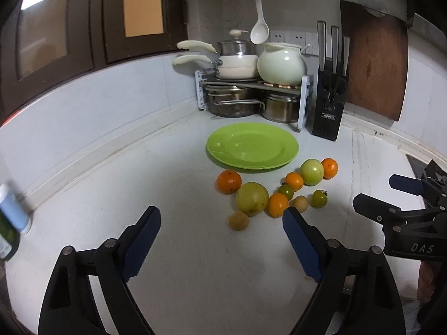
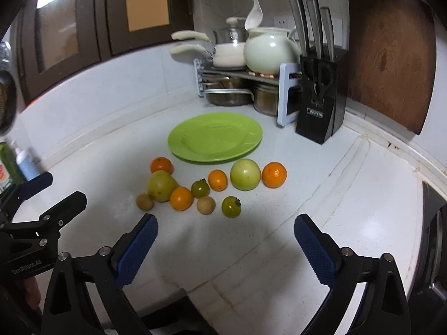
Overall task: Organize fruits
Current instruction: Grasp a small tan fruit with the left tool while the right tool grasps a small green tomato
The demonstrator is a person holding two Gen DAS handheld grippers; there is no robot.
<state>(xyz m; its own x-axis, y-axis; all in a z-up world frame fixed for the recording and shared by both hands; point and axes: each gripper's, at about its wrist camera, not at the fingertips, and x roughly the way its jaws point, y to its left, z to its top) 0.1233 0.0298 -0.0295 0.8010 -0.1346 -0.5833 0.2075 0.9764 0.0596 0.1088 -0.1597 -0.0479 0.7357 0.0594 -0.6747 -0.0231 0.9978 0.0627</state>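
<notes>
A green plate (image 1: 252, 145) (image 2: 215, 136) lies on the white counter, bare. In front of it lies a loose cluster of fruit: several oranges (image 1: 229, 181) (image 2: 274, 174), two pale green fruits (image 1: 312, 172) (image 2: 245, 174), a larger yellow-green one (image 1: 251, 198) (image 2: 161, 186), two small green tomatoes (image 1: 319, 198) (image 2: 231, 207) and two small brown round fruits (image 1: 239, 221) (image 2: 206, 205). My left gripper (image 1: 222, 220) is open and empty, just short of the cluster. My right gripper (image 2: 226, 230) is open and empty, also short of it; it shows at the right edge of the left wrist view (image 1: 375, 192).
A rack of pots and pans (image 1: 245, 83) (image 2: 240, 64) stands in the back corner. A black knife block (image 1: 331, 97) (image 2: 318, 95) and a wooden cutting board (image 1: 374, 61) (image 2: 391, 55) stand to its right. Bottles (image 1: 11, 217) (image 2: 16, 164) stand at the left.
</notes>
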